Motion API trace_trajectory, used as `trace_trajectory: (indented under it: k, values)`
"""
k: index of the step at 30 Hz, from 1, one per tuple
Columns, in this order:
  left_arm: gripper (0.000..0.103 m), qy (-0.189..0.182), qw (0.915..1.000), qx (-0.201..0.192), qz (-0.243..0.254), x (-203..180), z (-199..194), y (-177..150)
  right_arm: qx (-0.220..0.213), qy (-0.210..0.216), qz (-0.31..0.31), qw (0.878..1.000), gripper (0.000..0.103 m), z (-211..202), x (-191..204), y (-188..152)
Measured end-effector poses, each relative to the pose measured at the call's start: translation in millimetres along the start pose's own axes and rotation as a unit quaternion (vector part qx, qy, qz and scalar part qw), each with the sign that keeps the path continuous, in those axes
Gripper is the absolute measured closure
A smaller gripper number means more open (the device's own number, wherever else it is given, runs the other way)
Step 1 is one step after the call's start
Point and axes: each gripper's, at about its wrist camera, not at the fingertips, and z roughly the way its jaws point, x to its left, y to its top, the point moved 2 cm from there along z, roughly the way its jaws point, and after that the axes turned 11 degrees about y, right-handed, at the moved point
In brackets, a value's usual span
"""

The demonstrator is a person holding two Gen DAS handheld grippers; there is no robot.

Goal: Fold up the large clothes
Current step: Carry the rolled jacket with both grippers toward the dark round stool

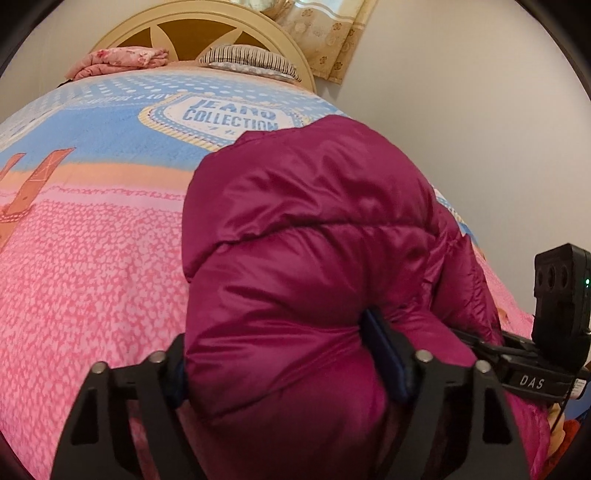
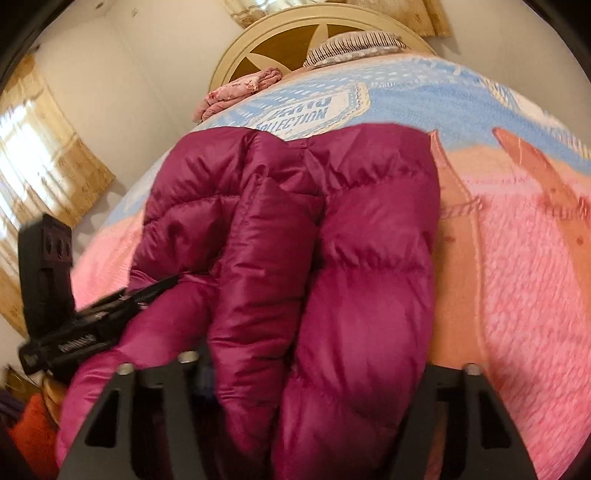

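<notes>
A magenta puffer jacket (image 1: 314, 240) lies folded in a thick bundle on the bed; it also shows in the right wrist view (image 2: 295, 229). My left gripper (image 1: 288, 365) is shut on the jacket's near end, the puffy fabric bulging between its two black fingers (image 1: 388, 354). My right gripper (image 2: 314, 376) is shut on the same bundle from the other side. The right gripper shows in the left wrist view (image 1: 546, 332) at the far right, and the left gripper shows in the right wrist view (image 2: 74, 321) at the left, tips pressed into the jacket.
The bed has a pink and blue printed blanket (image 1: 92, 240). A folded pink quilt (image 1: 122, 61) and a striped pillow (image 1: 247, 59) lie against the cream headboard (image 1: 192, 26). Curtains (image 2: 40, 155) hang by the wall. Orange and red fabric (image 2: 33, 424) lies at the bed's near edge.
</notes>
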Motion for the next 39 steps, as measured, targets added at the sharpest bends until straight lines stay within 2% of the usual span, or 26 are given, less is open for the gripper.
trace_trajectory:
  k: [1,4,8,16,21,26,35,39]
  values:
    - [0.028,0.005,1.0000,0.000,0.006,-3.0,-5.9,-2.9,0.000,0.003,0.008,1.000,0.060,-2.6,3.1,-3.8]
    - [0.033,0.012,0.9998,-0.005,0.014,-9.7,-24.4,-15.3,0.001,0.006,0.024,1.000,0.066,-14.2,12.0,-16.0]
    - [0.038,0.012,0.9997,-0.007,0.022,-20.6,-45.7,-30.5,-0.013,0.010,0.043,0.999,0.069,-39.9,23.5,-37.0]
    - [0.047,-0.040,0.9978,-0.004,0.052,-61.4,-77.3,-60.4,-0.063,-0.012,0.061,0.996,0.072,-113.3,38.2,-87.9]
    - [0.047,-0.057,0.9953,-0.004,0.077,-86.5,-95.9,-77.4,-0.088,-0.023,0.069,0.993,0.072,-147.7,42.2,-119.2]
    - [0.047,-0.066,0.9914,-0.021,0.111,-113.8,-118.2,-90.5,-0.115,-0.025,0.076,0.990,0.072,-183.9,45.1,-143.4]
    - [0.047,-0.110,0.9830,-0.027,0.145,-158.0,-144.0,-110.6,-0.163,-0.048,0.080,0.982,0.072,-247.7,50.4,-181.7]
    - [0.047,-0.146,0.9769,-0.019,0.155,-184.6,-152.1,-113.0,-0.180,-0.065,0.075,0.979,0.072,-281.5,51.7,-188.7]
